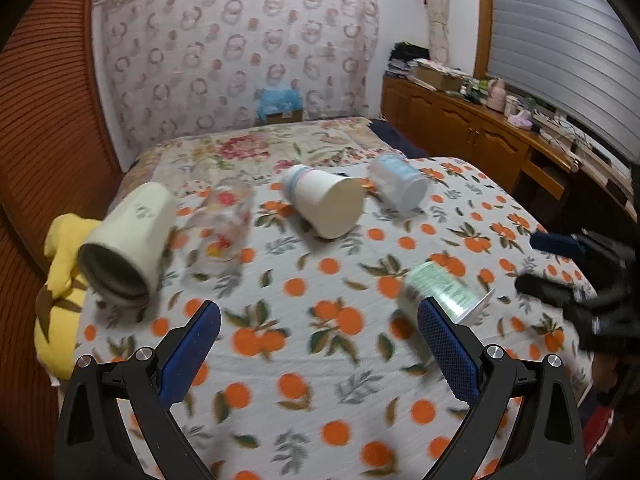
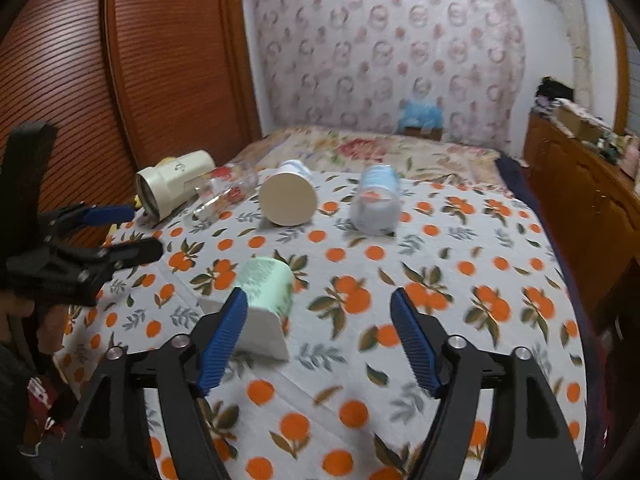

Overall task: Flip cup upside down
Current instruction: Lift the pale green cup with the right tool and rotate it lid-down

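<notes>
Both grippers, left (image 1: 319, 344) and right (image 2: 318, 330), spread wide and empty above the bed (image 2: 460, 264), green cup (image 2: 266, 294) lying on its side beside the right gripper's left finger, probably rolling off if nudged.

bed (image 1: 280, 148) | wooden cabinet (image 1: 460, 124) | patterned wall cloth (image 1: 240, 40)

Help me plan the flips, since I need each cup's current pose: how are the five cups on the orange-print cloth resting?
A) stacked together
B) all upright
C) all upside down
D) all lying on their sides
D: the cream ceramic cup, clear glass, white paper cup, pale blue cup and green-labelled cup all lie sideways.
</notes>
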`<state>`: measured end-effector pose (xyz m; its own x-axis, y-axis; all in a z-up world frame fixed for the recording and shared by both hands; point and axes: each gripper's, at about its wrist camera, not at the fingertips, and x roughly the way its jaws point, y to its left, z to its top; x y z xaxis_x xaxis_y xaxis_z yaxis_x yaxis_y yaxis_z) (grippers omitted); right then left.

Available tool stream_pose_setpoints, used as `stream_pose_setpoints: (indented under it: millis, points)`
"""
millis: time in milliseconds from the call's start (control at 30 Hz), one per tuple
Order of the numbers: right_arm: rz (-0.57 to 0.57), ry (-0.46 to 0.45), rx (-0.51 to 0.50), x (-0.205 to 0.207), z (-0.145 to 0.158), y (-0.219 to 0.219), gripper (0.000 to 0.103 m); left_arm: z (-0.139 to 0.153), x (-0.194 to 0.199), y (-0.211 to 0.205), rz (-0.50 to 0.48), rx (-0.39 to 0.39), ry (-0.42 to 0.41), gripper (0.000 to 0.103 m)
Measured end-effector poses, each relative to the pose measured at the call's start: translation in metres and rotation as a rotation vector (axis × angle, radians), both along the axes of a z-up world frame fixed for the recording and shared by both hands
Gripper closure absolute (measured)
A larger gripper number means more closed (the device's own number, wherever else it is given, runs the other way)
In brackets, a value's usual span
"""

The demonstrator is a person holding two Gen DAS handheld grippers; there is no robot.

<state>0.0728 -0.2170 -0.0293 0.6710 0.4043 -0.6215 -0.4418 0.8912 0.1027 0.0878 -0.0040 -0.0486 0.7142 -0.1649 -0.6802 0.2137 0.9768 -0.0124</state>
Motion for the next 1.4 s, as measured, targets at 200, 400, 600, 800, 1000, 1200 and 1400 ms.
stream_pose_setpoints:
  millis: [200, 400, 600, 800, 1000, 1200, 1400]
  points:
    - [-0.049, -0.034, 0.028, -0.023, -0.015, -0.021, 0.019, -0.001, 0.026, -0.030, -0.049, -0.029, 0.094, 0.010]
    - [-0.072, -0.021, 0.049, -0.028, -0.031, -0.030, 0.019, -0.010, 0.052, -0.053, -0.059, -0.071, 0.209, 0.023]
    - [-0.078, -0.034, 0.053, -0.028, -0.035, -0.031, 0.019, -0.026, 0.070, -0.066, -0.044, -0.090, 0.323, 0.026]
    - [-0.082, -0.030, 0.061, -0.028, -0.038, -0.030, 0.019, -0.040, 0.079, -0.073, -0.029, -0.110, 0.401, 0.036]
    - [-0.081, -0.028, 0.056, -0.027, -0.038, -0.029, 0.019, -0.049, 0.084, -0.074, -0.024, -0.137, 0.452, 0.041]
    - [-0.081, -0.024, 0.058, -0.028, -0.040, -0.030, 0.019, -0.048, 0.085, -0.071, -0.014, -0.153, 0.450, 0.052]
    - [-0.081, -0.023, 0.057, -0.027, -0.041, -0.029, 0.019, -0.031, 0.082, -0.071, -0.022, -0.101, 0.354, 0.054]
